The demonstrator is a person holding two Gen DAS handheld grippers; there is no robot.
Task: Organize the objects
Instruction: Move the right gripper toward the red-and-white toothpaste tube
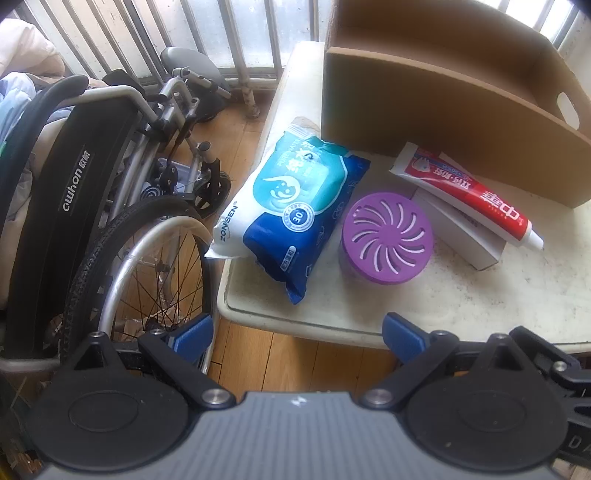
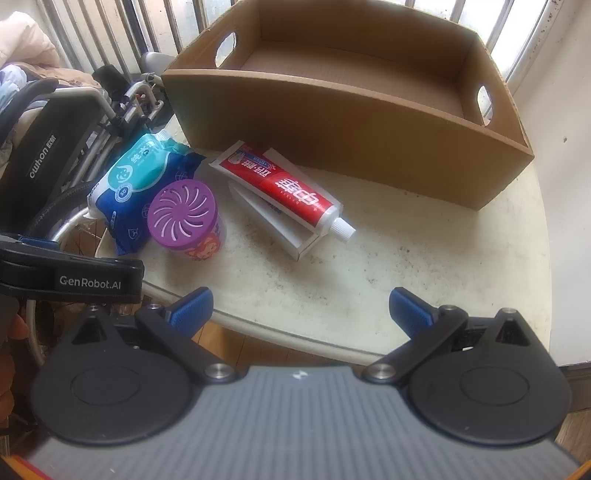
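A blue and white wet-wipes pack (image 1: pixel 295 206) (image 2: pixel 136 177) lies at the table's left edge. Beside it stands a purple-lidded air freshener (image 1: pixel 386 238) (image 2: pixel 183 218). A red toothpaste tube (image 1: pixel 469 192) (image 2: pixel 284 188) rests on a white carton (image 1: pixel 461 232) (image 2: pixel 284 229). An empty brown cardboard box (image 1: pixel 443 96) (image 2: pixel 351 122) stands behind them. My left gripper (image 1: pixel 297 336) is open and empty at the table's front edge. My right gripper (image 2: pixel 301 308) is open and empty over the front edge.
The cream table (image 2: pixel 406 258) (image 1: pixel 480 295) is small, against a white wall (image 2: pixel 561 184) on the right. A folded wheelchair (image 1: pixel 110 206) (image 2: pixel 55 155) stands close at the left. Window bars (image 1: pixel 207 33) run behind. The left gripper's body (image 2: pixel 70 275) shows at the right wrist view's left.
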